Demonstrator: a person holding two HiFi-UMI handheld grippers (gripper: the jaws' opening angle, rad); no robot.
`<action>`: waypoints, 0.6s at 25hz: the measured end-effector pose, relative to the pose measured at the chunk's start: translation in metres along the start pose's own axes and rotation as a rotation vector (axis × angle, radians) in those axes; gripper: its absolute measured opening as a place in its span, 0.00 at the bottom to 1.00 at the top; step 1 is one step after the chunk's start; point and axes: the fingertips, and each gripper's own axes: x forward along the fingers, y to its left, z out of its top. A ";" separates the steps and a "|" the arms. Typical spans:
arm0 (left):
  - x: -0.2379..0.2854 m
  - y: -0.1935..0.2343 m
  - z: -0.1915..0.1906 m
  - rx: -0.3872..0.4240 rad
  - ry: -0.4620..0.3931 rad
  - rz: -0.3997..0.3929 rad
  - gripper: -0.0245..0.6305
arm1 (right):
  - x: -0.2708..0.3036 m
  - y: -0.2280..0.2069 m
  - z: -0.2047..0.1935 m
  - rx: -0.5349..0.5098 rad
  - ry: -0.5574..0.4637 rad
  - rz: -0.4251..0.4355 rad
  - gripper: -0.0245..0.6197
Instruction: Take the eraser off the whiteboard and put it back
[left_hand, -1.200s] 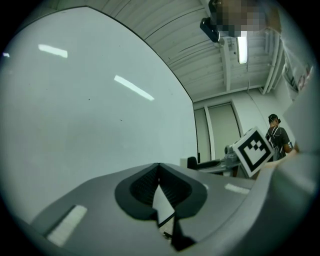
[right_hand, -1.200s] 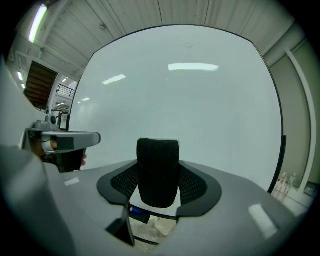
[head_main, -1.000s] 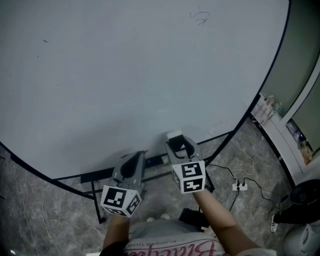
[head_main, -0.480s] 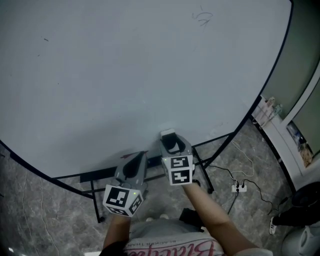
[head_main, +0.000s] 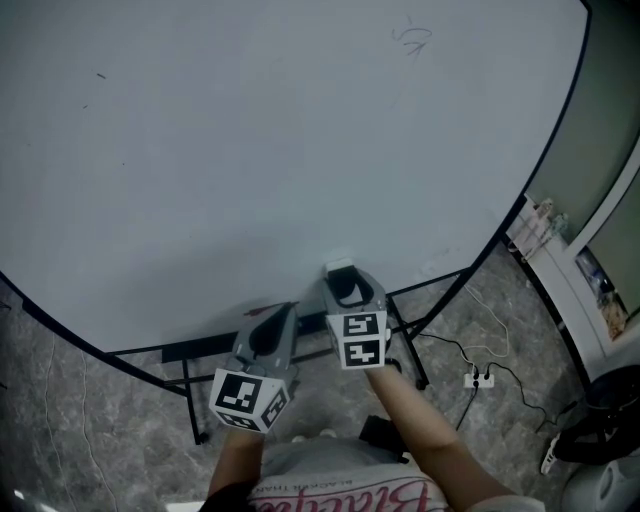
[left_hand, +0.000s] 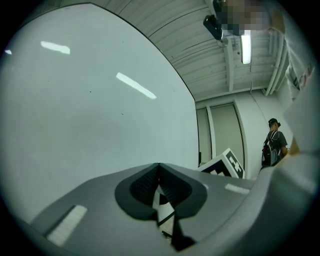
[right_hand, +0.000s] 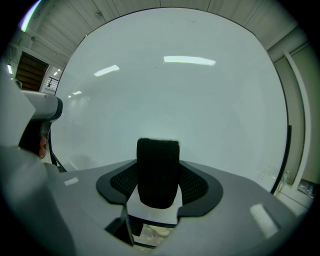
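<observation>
The eraser (right_hand: 158, 172), a black felt block on a white body, stands upright between the jaws of my right gripper (right_hand: 158, 186). The jaws are opening, and the pads still touch the eraser's sides. In the head view the eraser (head_main: 340, 268) sits at the tip of the right gripper (head_main: 346, 287), right by the lower edge of the whiteboard (head_main: 300, 130). My left gripper (head_main: 272, 326) hangs beside it on the left, a little further back from the board. Its pads meet with nothing between them, as the left gripper (left_hand: 159, 172) view shows.
A faint scribble (head_main: 410, 38) marks the board's upper right. The board's black stand legs (head_main: 405, 335) reach the marble floor below. A power strip (head_main: 478, 377) with cables lies at the right, near a white cabinet (head_main: 560, 262). A person (left_hand: 272, 148) stands far off.
My right gripper has carried the eraser forward and slightly left, closer to the board's lower edge. The left gripper has stayed put.
</observation>
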 end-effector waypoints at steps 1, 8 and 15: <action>0.000 0.000 0.000 0.000 -0.001 0.001 0.04 | 0.000 0.000 0.000 -0.001 -0.001 0.004 0.42; -0.001 0.002 0.001 -0.013 -0.012 0.002 0.04 | -0.001 0.001 0.005 -0.010 -0.029 0.019 0.48; -0.003 0.001 -0.001 -0.014 -0.007 -0.004 0.04 | -0.025 0.000 0.008 0.030 -0.017 0.008 0.45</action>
